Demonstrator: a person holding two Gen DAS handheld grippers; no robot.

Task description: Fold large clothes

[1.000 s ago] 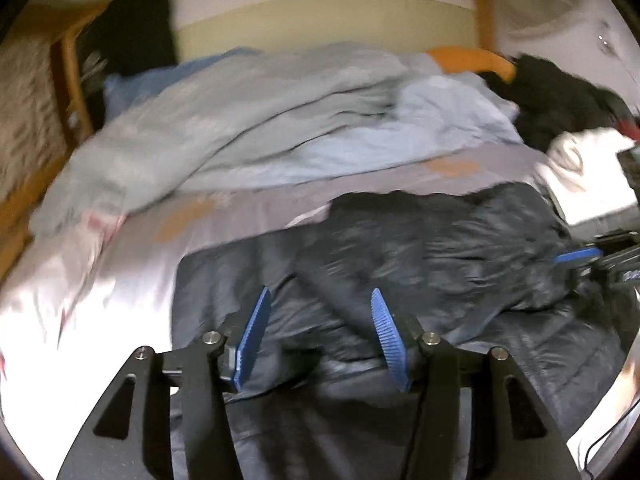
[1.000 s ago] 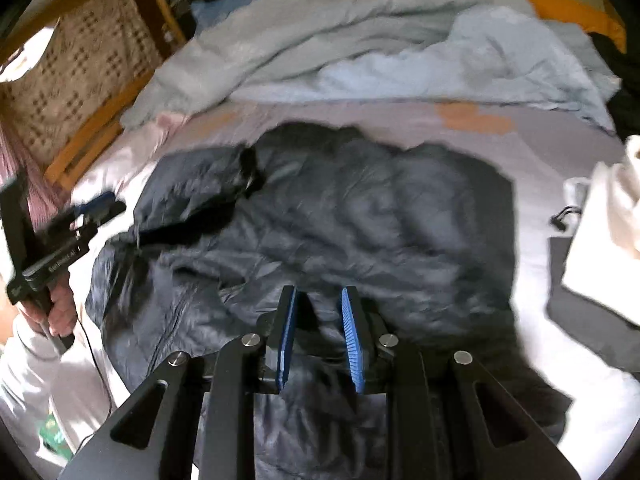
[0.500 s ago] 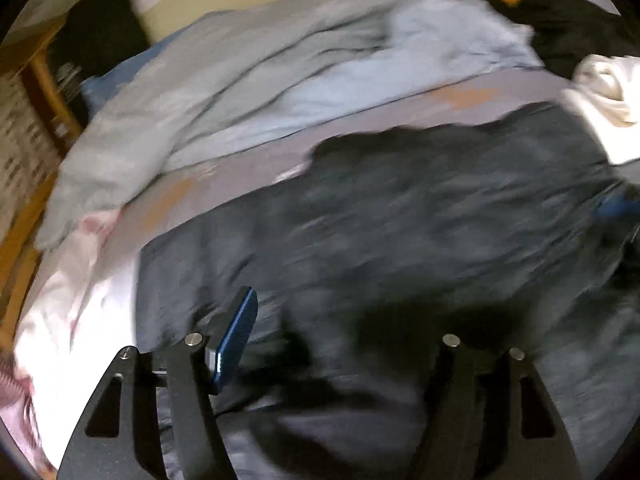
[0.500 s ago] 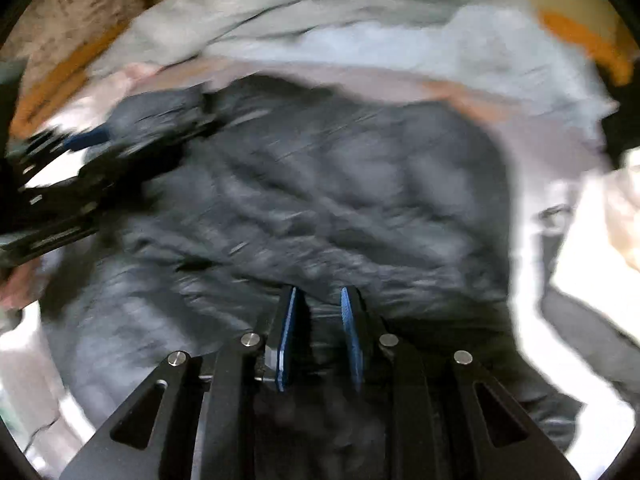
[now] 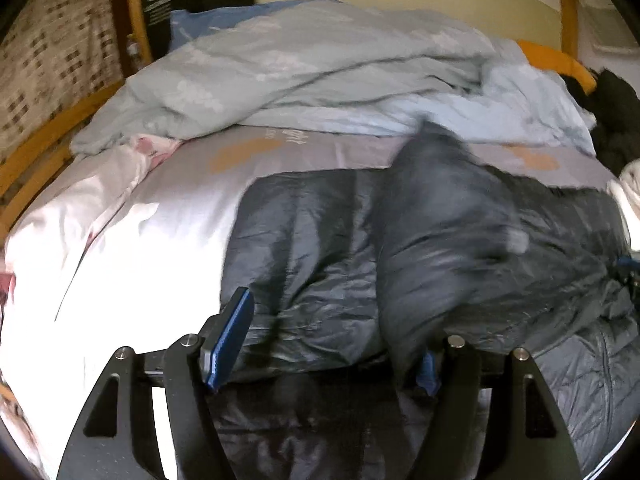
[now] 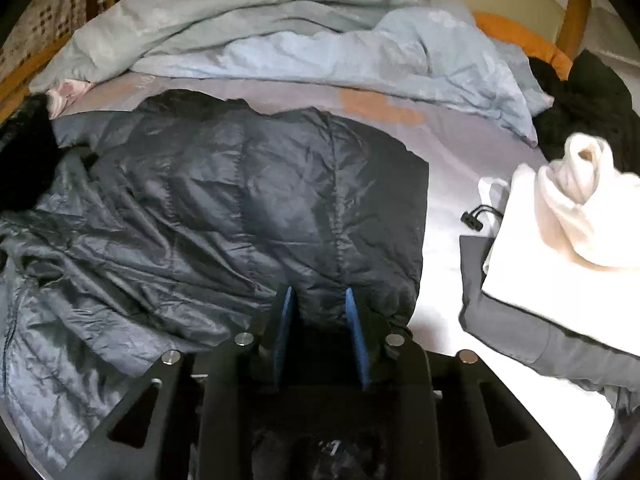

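Note:
A dark grey puffer jacket (image 5: 312,240) (image 6: 240,184) lies spread on the bed. In the left wrist view one part of it, blurred by motion (image 5: 448,216), lies folded over the body toward the right. My left gripper (image 5: 332,332) sits at the jacket's near edge, its jaws wide and still opening. Fabric lies between them and hides most of the right pad (image 5: 426,372); the left pad (image 5: 228,340) stands free of the cloth. My right gripper (image 6: 318,300) is at the jacket's near hem. Its jaws are opening, and a puffed fold still sits between the blue pads.
A crumpled light blue duvet (image 5: 320,80) (image 6: 280,40) fills the far half of the bed. A folded white garment (image 6: 568,216) lies on a grey one (image 6: 520,320) at the right, beside black clothing (image 6: 580,100). A wooden bed frame (image 5: 40,148) runs along the left.
The left gripper opened wide and let the jacket part fall across the body toward the right. The right gripper sank toward the hem and its pads drew apart.

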